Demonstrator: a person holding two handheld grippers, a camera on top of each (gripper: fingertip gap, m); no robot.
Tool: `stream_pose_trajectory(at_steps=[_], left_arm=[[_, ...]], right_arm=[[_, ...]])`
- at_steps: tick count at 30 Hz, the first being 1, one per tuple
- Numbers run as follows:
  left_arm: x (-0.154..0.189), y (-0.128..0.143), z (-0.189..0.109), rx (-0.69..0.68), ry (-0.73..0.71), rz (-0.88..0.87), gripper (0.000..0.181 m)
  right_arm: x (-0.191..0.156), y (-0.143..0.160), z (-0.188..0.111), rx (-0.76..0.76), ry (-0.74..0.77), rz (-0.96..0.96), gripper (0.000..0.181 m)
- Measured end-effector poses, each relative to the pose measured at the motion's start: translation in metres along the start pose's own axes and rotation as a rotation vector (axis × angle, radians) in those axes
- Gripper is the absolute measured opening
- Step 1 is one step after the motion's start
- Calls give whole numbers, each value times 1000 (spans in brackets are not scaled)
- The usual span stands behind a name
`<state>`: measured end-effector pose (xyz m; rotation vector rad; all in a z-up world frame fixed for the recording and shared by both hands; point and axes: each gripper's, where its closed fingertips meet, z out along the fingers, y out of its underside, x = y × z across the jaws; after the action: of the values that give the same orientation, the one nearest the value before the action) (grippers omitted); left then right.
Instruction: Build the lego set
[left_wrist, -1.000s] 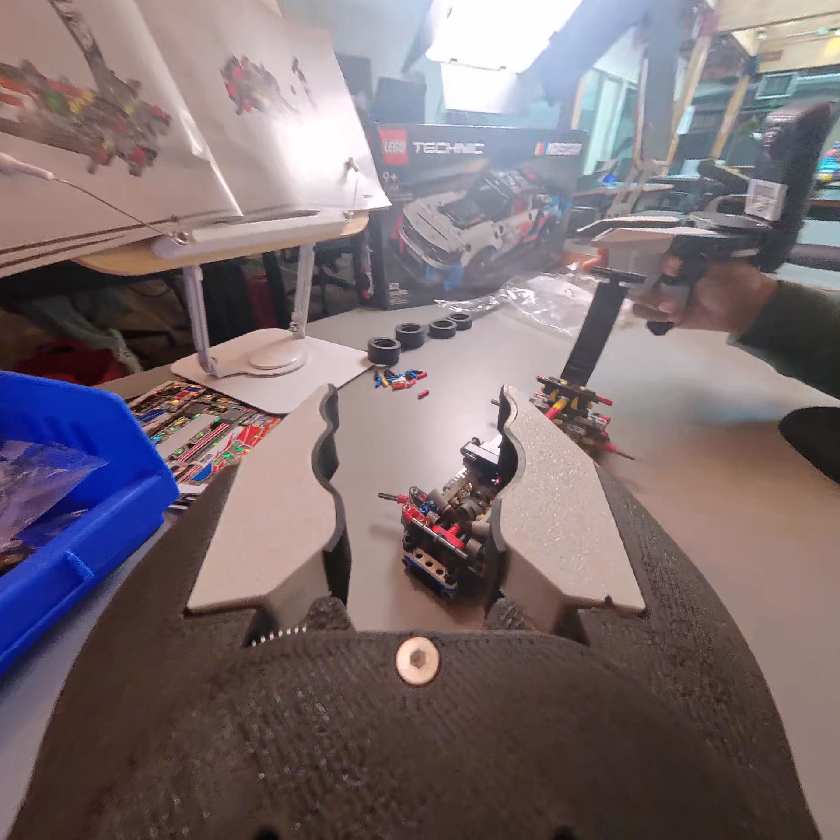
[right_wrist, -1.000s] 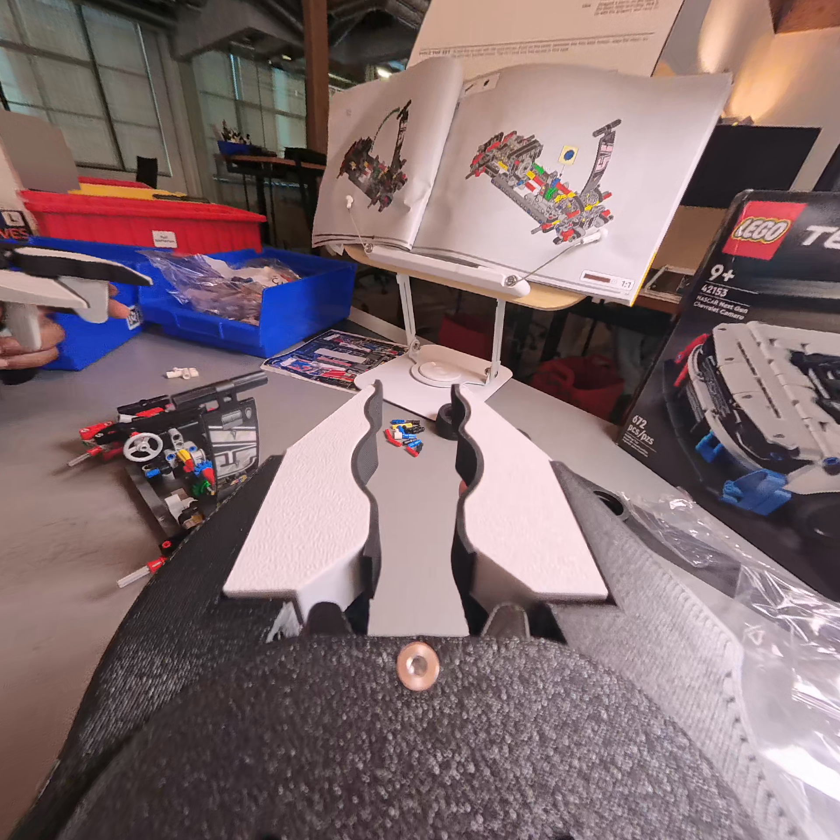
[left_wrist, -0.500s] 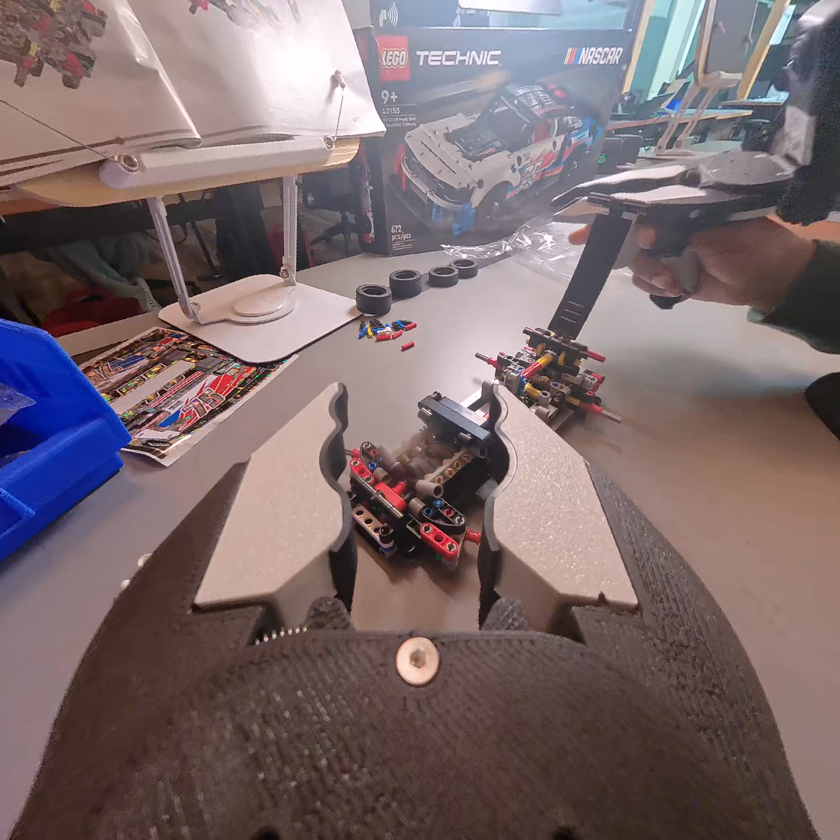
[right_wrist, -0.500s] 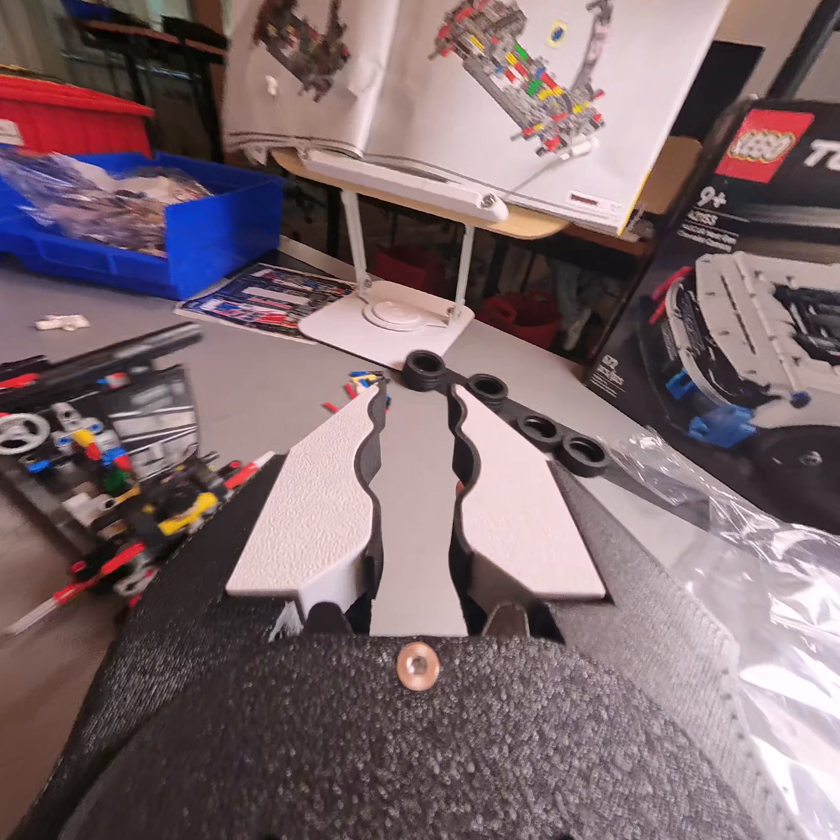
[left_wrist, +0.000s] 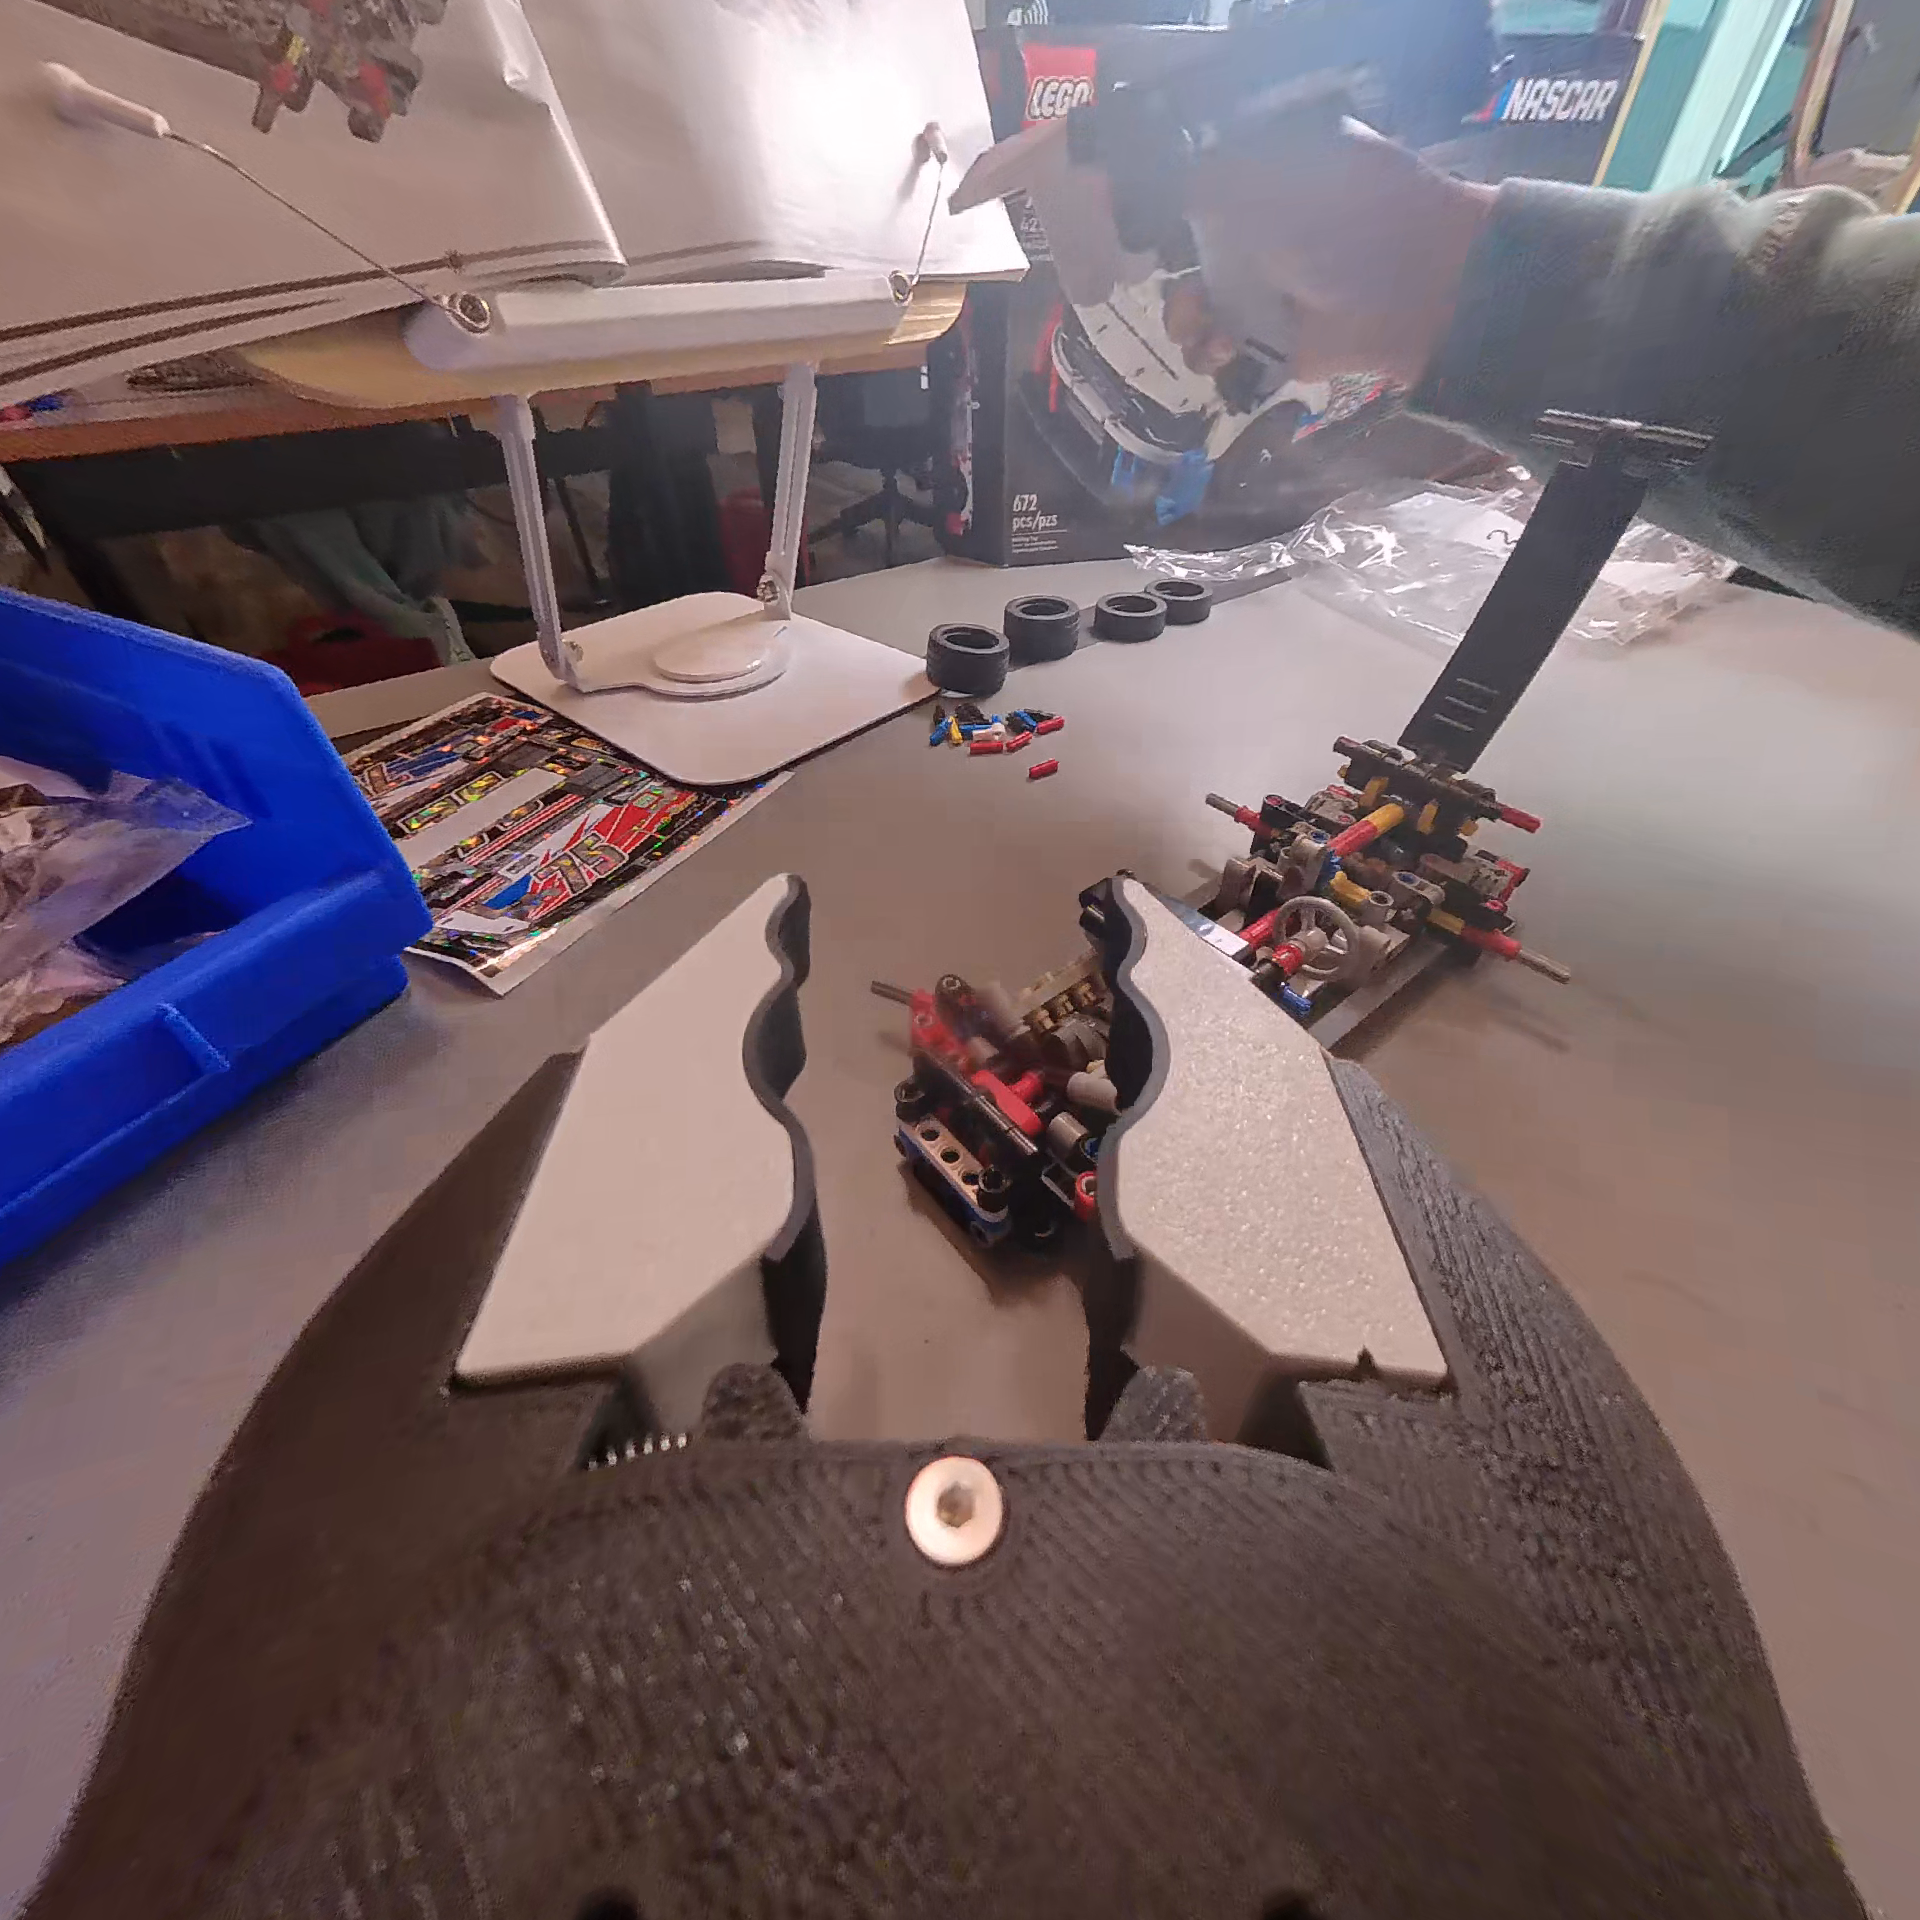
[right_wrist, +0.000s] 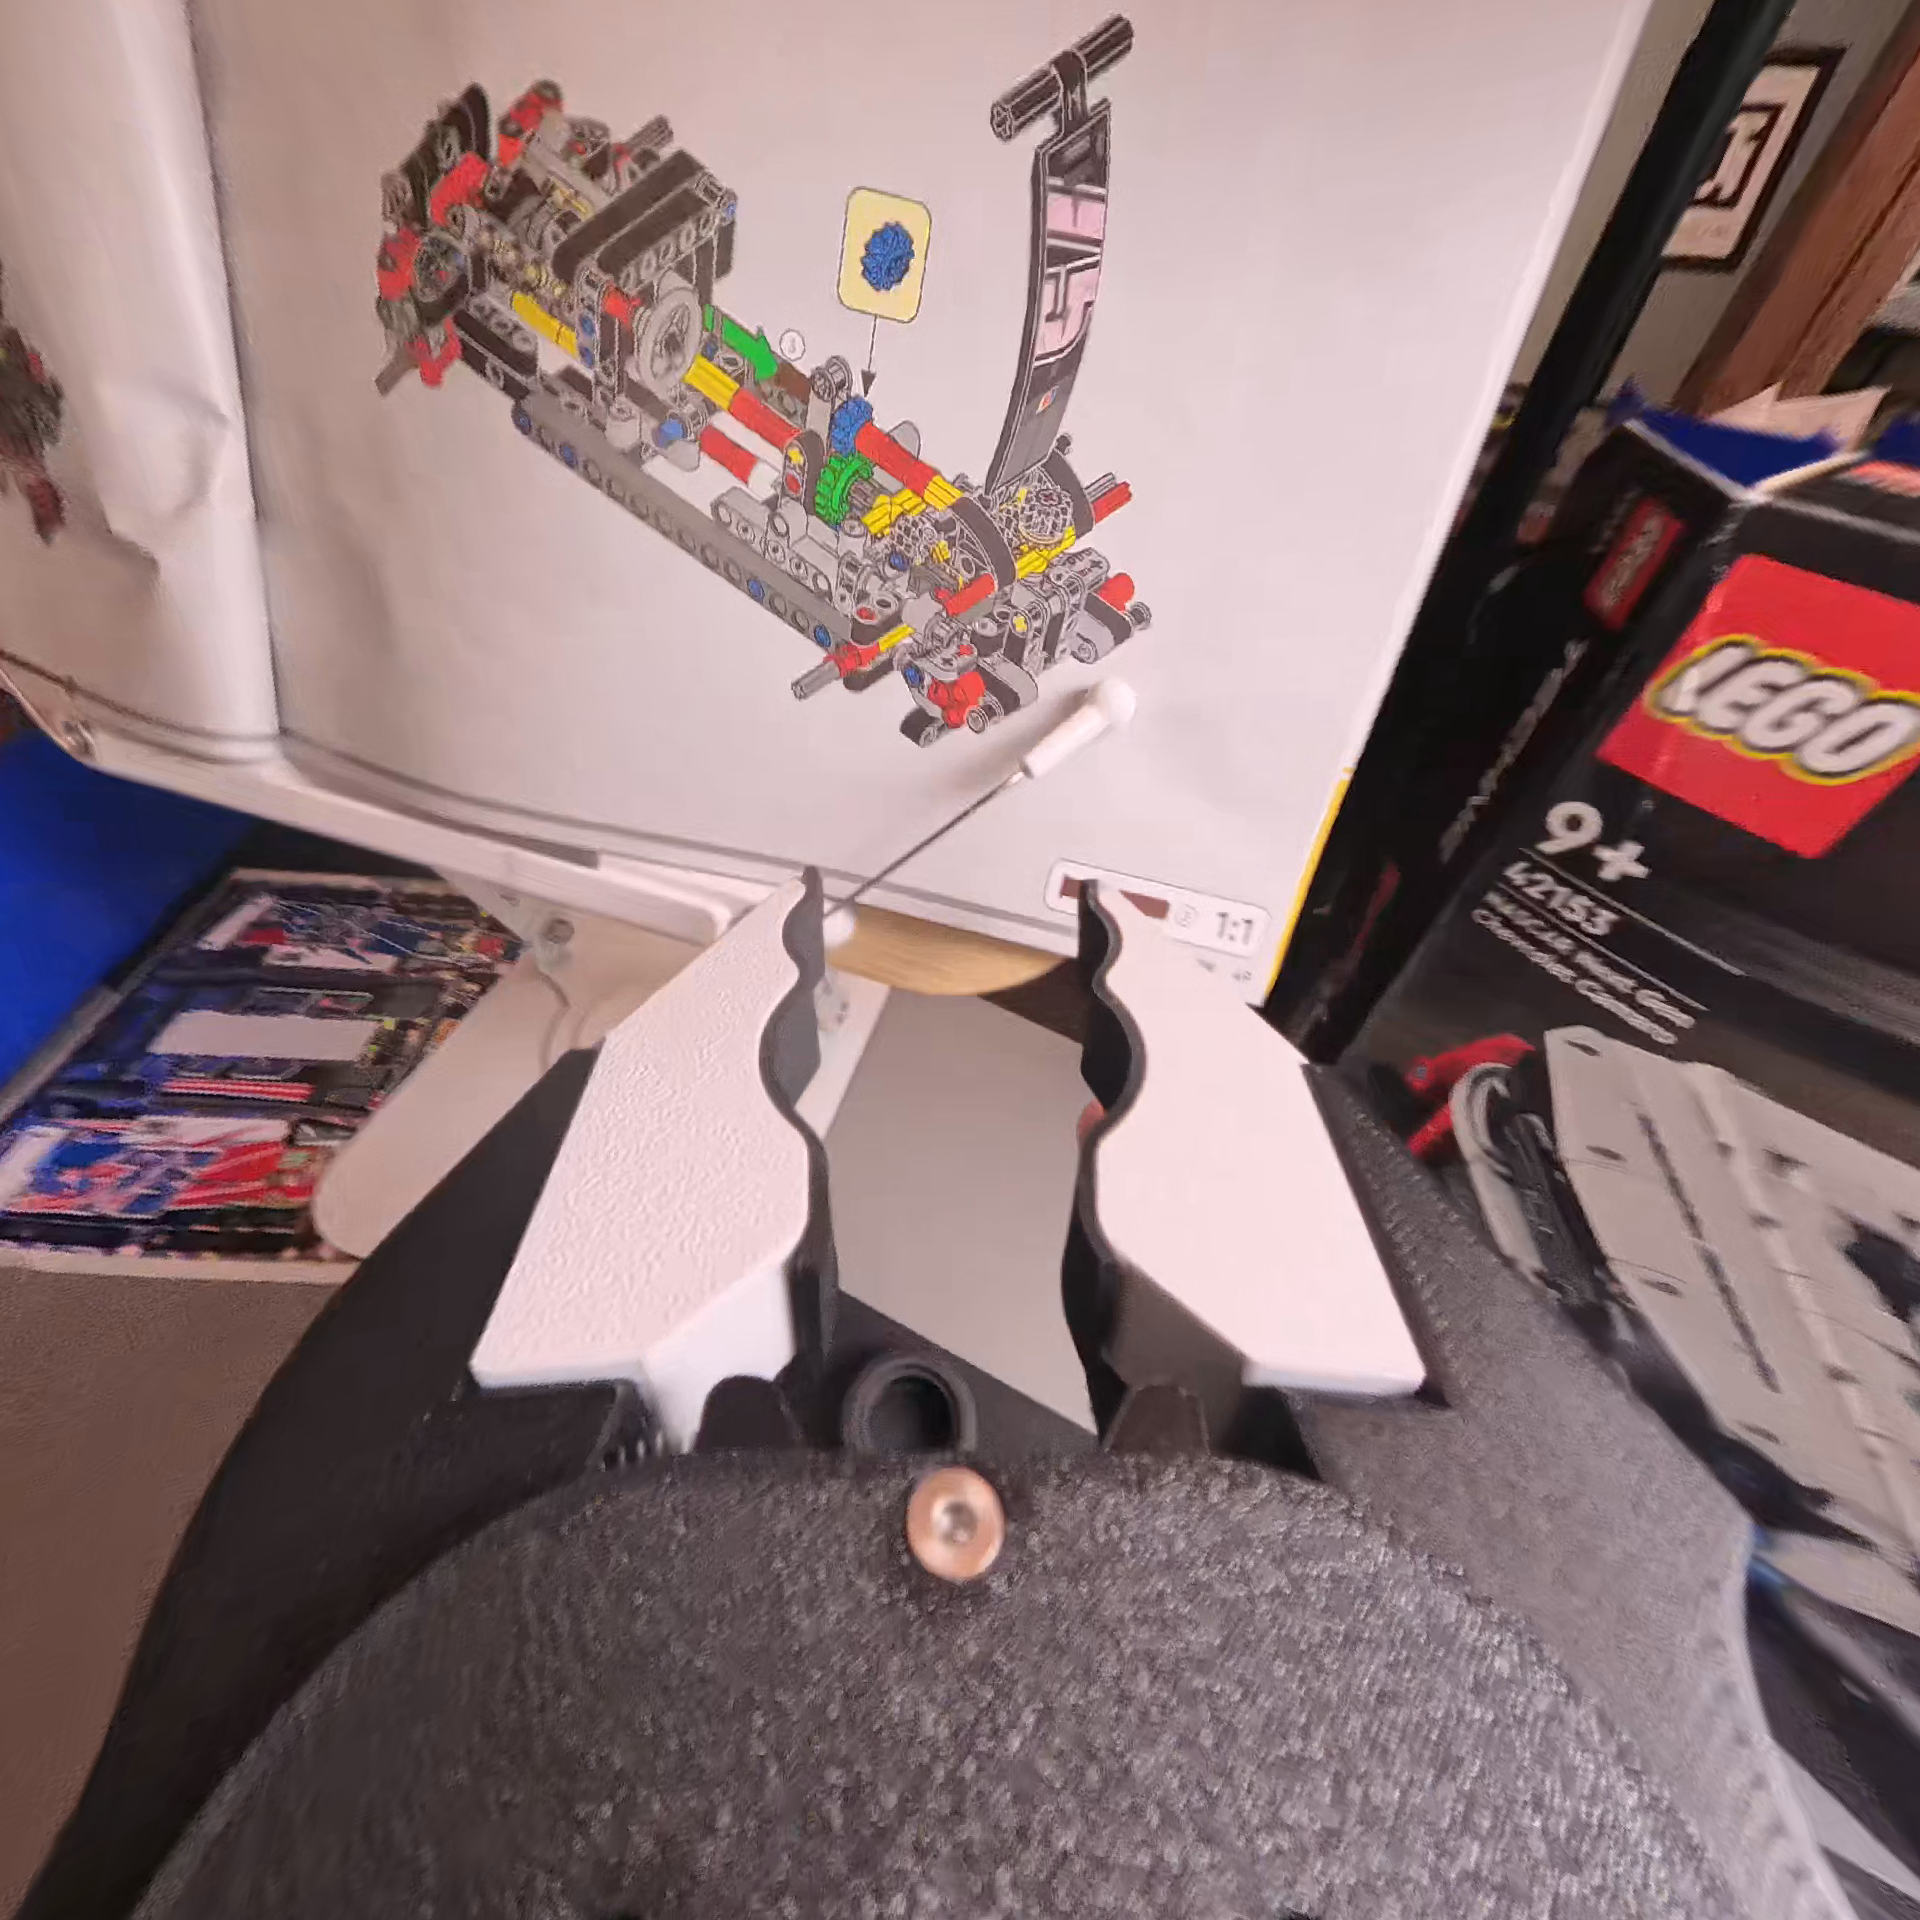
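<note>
My left gripper (left_wrist: 951, 914) is open just above the grey table. A small black, red and blue lego sub-assembly (left_wrist: 997, 1101) lies on the table between its fingers, close against the right one. A longer chassis assembly (left_wrist: 1371, 873) with an upright black panel (left_wrist: 1507, 603) lies beyond it. My right gripper (right_wrist: 945, 914) is open and empty, raised and pointing at the open instruction book (right_wrist: 727, 416). It shows blurred in the left wrist view (left_wrist: 1195, 156), held by a hand. A black tire (right_wrist: 904, 1403) lies below its fingers.
A row of black tires (left_wrist: 1070, 629) and small loose pins (left_wrist: 992, 727) lie by the white book stand base (left_wrist: 717, 665). A sticker sheet (left_wrist: 540, 821) and blue bin (left_wrist: 156, 935) are at the left. The set's box (right_wrist: 1662, 935) and a plastic bag (left_wrist: 1455, 561) are behind. The tips of one gripper are about 40 centimetres away from the tips of the other. From my right tips it is roughly 15 centimetres to the black tire (right_wrist: 904, 1403); from my left, 35 centimetres.
The right gripper has lifted and swung towards the instruction book, and its jaws have spread wider. The left gripper has shifted; the small sub-assembly now sits nearer its right finger.
</note>
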<state>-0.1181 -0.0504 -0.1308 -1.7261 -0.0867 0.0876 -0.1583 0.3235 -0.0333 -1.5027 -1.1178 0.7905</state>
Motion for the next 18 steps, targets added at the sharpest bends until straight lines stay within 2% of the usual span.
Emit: stream_pose_trajectory(at_steps=[2,4,8,10,13,16,18], left_arm=[[-5,-5,1,12,-16,12,54],[-14,-16,4,26,-28,33,53],[-46,-71,25,71,-63,39,43],[-64,-108,47,110,-57,2,38],[-103,-139,97,76,-100,-26,35],[-155,-148,143,32,-210,-71,35],[-181,-145,165,14,-253,-163,38]], right_arm=[[-7,0,13,-19,-59,55,20],[-8,-1,16,8,-54,43,10],[-6,9,10,38,-38,45,0],[-1,21,7,13,-33,75,0],[5,31,2,19,-36,104,3],[3,19,-7,70,-58,132,12],[4,6,-4,74,-46,162,23]])
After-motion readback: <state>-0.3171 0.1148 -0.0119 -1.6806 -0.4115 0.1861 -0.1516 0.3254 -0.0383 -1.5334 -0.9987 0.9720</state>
